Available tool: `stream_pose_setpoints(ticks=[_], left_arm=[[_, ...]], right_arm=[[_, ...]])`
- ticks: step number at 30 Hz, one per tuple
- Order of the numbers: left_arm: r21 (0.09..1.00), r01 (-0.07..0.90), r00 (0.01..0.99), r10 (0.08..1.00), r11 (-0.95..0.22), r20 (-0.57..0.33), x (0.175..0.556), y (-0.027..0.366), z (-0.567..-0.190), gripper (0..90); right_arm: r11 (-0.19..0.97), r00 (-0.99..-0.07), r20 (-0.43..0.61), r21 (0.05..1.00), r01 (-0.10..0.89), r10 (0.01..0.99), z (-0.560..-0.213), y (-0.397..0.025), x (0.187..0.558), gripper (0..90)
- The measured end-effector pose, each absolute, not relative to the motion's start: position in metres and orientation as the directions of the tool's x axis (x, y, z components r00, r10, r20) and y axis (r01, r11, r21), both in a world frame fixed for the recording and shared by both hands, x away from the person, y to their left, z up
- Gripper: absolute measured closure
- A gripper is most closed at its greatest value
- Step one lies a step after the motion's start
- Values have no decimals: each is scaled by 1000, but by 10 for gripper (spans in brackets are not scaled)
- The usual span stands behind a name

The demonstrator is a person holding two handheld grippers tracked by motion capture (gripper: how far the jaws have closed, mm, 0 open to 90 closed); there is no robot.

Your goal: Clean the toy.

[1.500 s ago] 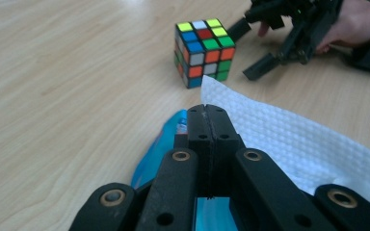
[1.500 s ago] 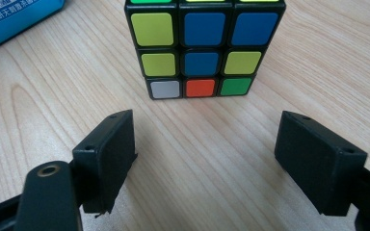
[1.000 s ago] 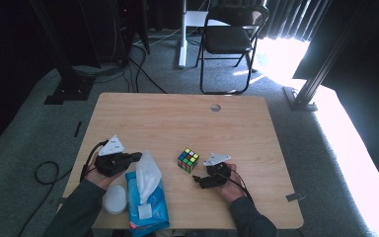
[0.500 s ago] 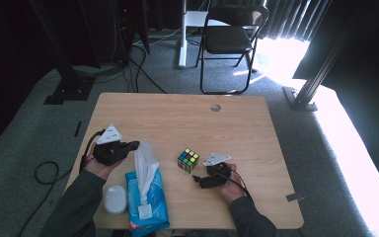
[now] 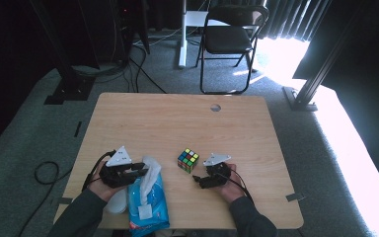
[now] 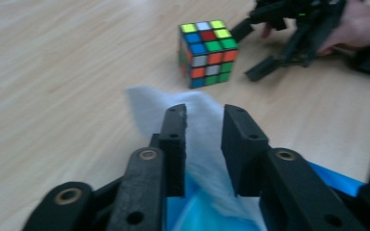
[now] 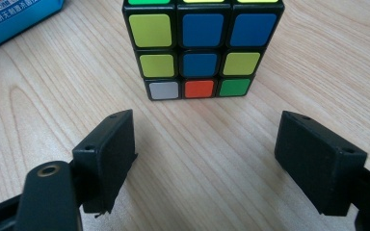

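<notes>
- Wet-wipe work sits at the near left of the pale wooden tabletop [image 5: 177, 118]: a blue plastic pack of wipes [image 5: 150, 210] lies flat by the front edge, with a white wipe sheet [image 5: 149, 173] standing up out of its top.
- Left hand-held gripper [image 5: 137, 171], black with a grey three-cornered plate on top, is held at the wipe sheet; its jaws stand close together, one on each side of the sheet.
- Left gripper view: the white wipe sheet [image 6: 197, 120] runs up between the two black jaws and past their tips, with a narrow gap between the jaws; whether they press the sheet tight I cannot tell. Blue of the pack [image 6: 207, 216] shows below the jaws.
- Multicoloured puzzle cube [image 5: 188, 160] rests on the tabletop right of the wipe sheet, near it but apart, between the two grippers.
- Right hand-held gripper [image 5: 197, 178] lies low over the tabletop just beside the cube on its near right, not touching it.
- Right gripper view: the jaws are spread wide apart with bare wood between them, and the cube [image 7: 203, 48] stands just beyond their tips; a corner of the blue pack [image 7: 14, 19] shows at upper left.
- White rounded object [image 5: 116, 202] lies left of the pack, partly under the left forearm; what it is I cannot tell.
</notes>
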State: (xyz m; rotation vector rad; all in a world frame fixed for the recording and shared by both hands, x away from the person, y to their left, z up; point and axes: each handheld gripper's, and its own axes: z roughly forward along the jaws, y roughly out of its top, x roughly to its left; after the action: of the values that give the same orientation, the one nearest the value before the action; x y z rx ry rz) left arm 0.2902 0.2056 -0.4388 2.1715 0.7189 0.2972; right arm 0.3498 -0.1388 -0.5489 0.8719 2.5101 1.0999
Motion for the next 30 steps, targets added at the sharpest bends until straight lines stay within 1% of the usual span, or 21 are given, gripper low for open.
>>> stream_pose_setpoints(ticks=[5, 10, 12, 17, 19, 22, 25, 27, 30], left_arm=[[729, 408, 804, 595, -549, -2, 284, 198, -446, 532], [696, 427, 795, 606, -578, 16, 286, 191, -456, 427], [681, 430, 797, 604, -592, 22, 287, 188, -459, 403], [649, 448, 798, 602, -615, 20, 289, 181, -467, 397], [649, 458, 802, 597, -607, -7, 290, 181, -467, 442], [651, 470, 805, 593, -596, -39, 291, 183, -467, 540], [657, 472, 810, 583, -587, -62, 292, 184, -466, 619], [663, 479, 803, 592, -575, -66, 294, 186, -465, 673], [669, 477, 799, 598, -570, -60, 296, 187, -466, 792]], right_arm=[[532, -784, -1, 736, 420, 620, -549, -139, 350, 218], [532, -784, -1, 736, 420, 620, -549, -139, 350, 218], [532, -784, -1, 736, 419, 620, -549, -139, 350, 218], [532, -784, -1, 736, 419, 620, -549, -139, 350, 218], [532, -784, -1, 736, 420, 620, -549, -139, 350, 218], [532, -784, -1, 736, 419, 620, -549, -139, 350, 218], [532, -784, -1, 736, 419, 620, -549, -139, 350, 218], [532, -784, -1, 736, 419, 620, -549, -139, 350, 218], [532, -784, -1, 735, 420, 620, -549, -139, 350, 218]])
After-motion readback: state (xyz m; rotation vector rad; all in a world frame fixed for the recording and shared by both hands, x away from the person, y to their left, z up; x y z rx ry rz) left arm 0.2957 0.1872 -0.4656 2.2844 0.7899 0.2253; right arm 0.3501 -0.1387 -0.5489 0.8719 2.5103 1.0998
